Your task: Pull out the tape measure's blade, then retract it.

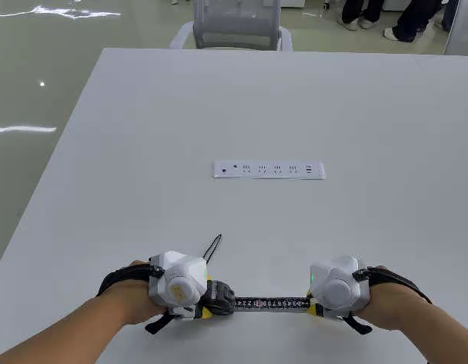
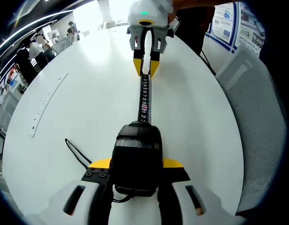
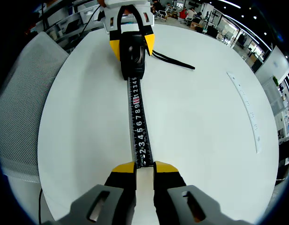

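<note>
Currently the left gripper (image 2: 137, 165) is clamping the tape measure (image 2: 136, 140) by its case near the tabletop's (image 1: 218, 106) front edge, while the right gripper (image 3: 144, 168) is pinching the tip of the blade (image 3: 137, 123). The pull should be running straight and level, avoiding kinks.

Head view looks down; gripper views face each other (sharing the blade (image 2: 144, 96)).

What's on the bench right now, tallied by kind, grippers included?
Tape measure: 1
Power strip: 1
Grippers: 2, left gripper and right gripper
Total: 4
</note>
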`<action>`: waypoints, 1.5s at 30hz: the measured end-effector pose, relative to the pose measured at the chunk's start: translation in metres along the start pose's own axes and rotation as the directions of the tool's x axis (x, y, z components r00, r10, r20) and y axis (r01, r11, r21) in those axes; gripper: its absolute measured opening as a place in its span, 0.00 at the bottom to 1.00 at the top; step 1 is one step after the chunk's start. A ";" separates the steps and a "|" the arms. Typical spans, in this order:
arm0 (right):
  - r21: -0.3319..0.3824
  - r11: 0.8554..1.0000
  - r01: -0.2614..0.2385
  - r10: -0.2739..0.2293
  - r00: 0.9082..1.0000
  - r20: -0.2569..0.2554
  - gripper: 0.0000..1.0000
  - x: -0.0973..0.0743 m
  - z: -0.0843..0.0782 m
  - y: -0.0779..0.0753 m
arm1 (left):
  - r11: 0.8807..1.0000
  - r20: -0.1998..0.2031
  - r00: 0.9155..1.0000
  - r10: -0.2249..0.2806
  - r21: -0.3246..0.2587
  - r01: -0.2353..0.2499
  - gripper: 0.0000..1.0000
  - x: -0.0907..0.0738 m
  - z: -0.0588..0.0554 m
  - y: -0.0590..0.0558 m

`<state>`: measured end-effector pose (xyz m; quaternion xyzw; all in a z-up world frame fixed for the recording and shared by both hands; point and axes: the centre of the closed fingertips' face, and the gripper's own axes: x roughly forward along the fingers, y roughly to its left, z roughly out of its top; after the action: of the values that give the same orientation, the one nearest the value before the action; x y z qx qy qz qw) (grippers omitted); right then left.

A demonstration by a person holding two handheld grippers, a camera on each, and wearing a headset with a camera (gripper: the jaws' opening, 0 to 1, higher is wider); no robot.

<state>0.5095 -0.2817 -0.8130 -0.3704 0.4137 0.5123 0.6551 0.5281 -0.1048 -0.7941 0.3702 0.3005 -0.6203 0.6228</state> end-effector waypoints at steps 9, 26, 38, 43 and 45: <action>0.007 1.000 0.003 -0.003 1.000 0.000 0.11 -0.002 -0.003 -0.001 | 1.000 0.000 1.000 0.000 -0.001 0.000 0.32 0.000 0.000 0.000; 0.016 1.000 0.007 -0.006 1.000 -0.010 0.11 -0.005 -0.012 -0.002 | 1.000 -0.003 1.000 0.003 -0.003 -0.003 0.32 0.000 0.001 0.000; 0.019 1.000 0.009 -0.009 1.000 -0.009 0.11 -0.008 -0.017 -0.003 | 1.000 -0.002 1.000 0.001 -0.003 -0.001 0.33 0.000 0.001 0.001; 0.018 1.000 0.007 -0.007 1.000 -0.010 0.11 -0.010 -0.018 -0.003 | 1.000 -0.001 1.000 0.002 -0.004 -0.002 0.33 0.000 0.001 0.001; 0.018 1.000 0.007 -0.007 1.000 -0.011 0.11 -0.008 -0.020 -0.004 | 1.000 -0.001 1.000 0.002 -0.005 -0.002 0.33 0.000 0.001 0.001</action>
<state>0.5090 -0.3034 -0.8124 -0.3687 0.4206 0.5043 0.6579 0.5287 -0.1056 -0.7937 0.3694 0.3021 -0.6188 0.6240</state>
